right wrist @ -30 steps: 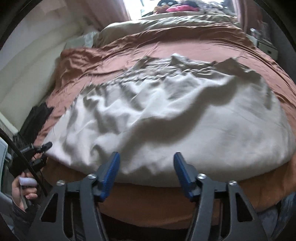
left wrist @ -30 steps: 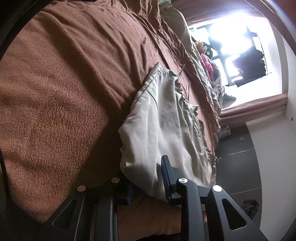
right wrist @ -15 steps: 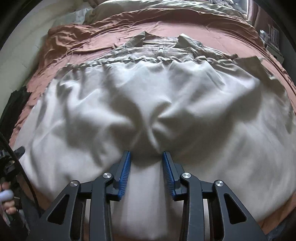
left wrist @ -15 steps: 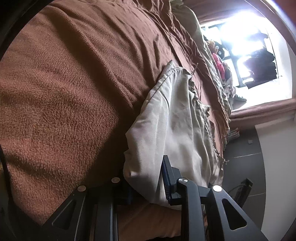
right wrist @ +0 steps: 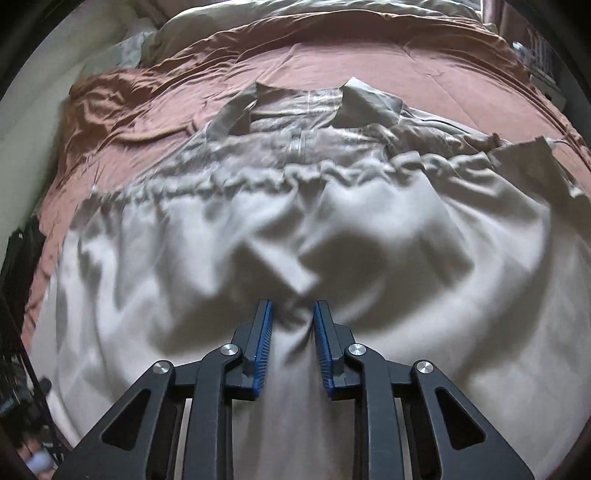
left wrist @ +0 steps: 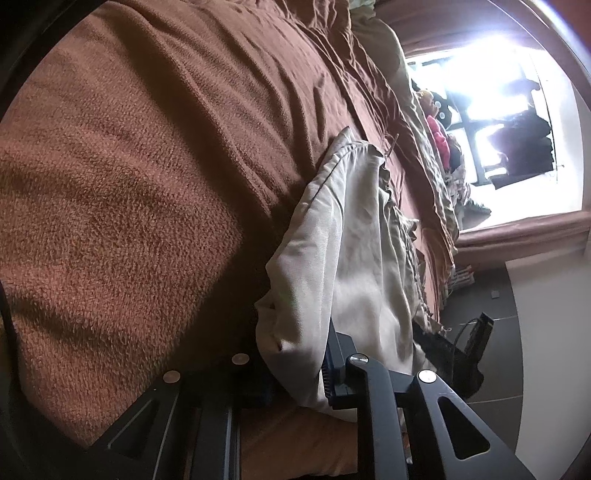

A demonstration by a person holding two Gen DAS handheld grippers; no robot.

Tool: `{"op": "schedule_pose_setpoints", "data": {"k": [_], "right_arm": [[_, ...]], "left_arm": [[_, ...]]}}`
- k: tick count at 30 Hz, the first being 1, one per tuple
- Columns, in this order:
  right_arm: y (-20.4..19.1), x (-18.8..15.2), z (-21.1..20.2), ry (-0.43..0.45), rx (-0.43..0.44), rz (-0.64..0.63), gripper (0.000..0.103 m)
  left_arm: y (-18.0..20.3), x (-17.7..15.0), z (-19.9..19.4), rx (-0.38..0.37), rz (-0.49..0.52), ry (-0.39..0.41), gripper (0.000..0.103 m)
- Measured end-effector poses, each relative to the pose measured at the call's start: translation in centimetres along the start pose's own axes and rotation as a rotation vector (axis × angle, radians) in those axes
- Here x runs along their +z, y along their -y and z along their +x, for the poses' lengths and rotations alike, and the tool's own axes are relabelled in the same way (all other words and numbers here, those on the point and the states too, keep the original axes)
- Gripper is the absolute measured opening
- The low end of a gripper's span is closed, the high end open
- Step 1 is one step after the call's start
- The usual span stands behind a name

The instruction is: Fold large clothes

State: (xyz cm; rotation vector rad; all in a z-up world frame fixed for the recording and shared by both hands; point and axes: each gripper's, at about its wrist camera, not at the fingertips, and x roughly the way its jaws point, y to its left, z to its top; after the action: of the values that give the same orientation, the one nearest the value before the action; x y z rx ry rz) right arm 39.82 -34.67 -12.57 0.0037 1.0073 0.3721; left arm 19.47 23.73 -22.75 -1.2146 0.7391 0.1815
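Observation:
A large beige garment (right wrist: 369, 236) with a collar and a gathered waist lies spread on the brown bedspread (right wrist: 332, 62). My right gripper (right wrist: 291, 325) is shut on a pinched fold at the middle of its near hem and holds it raised. In the left wrist view the same garment (left wrist: 354, 251) shows edge-on. My left gripper (left wrist: 295, 365) is shut on its near corner; the left finger is hidden behind the cloth.
The brown bedspread (left wrist: 129, 184) fills the left wrist view. A bright window (left wrist: 498, 92) with clothes and toys lies beyond the bed. Dark tiled floor (left wrist: 491, 317) and a white wall are at right. Pillows (right wrist: 221, 22) lie at the bed's far end.
My right gripper moved forward onto the garment's hem and closed on a fold, lifting it. My left gripper kept its hold on the corner while the cloth drew closer.

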Motion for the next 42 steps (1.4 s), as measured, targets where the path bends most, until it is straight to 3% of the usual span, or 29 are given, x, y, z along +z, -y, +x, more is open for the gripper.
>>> {"op": "schedule_pose_setpoints", "data": {"k": [10,17,21,32,37,42], "right_arm": [[-0.4,4.6,4.0,-0.01,-0.042,-0.014,0.02],[0.6,6.0,4.0,-0.037,0.006,0.068,0.02],[0.9,3.5,1.1,-0.035,0.086,0.025,0.02],[5.4,-6.0,-7.1,0.037,0.29,0.057,0.02],[5.8,-9.5,-8.6,0.049,0.339,0.04,0.02],[5.3,-12.2,-7.9,0.039,0.296,-0.027,0.018]], "left_arm": [[-0.8,0.0,0.1,0.006,-0.027,-0.004,0.02],[1.6,0.0,-1.4,-0.022,0.005,0.027,0.012],[4.8,0.2,-2.9,-0.086,0.08,0.051,0.011],[14.7,-0.3,-3.9,-0.198,0.237,0.074,0.011],[19.1,-0.6,-4.1,-0.226,0.299,0.079,0.01],[24.1,-1.6,-3.9,-0.259,0.368,0.083,0.01]]}}
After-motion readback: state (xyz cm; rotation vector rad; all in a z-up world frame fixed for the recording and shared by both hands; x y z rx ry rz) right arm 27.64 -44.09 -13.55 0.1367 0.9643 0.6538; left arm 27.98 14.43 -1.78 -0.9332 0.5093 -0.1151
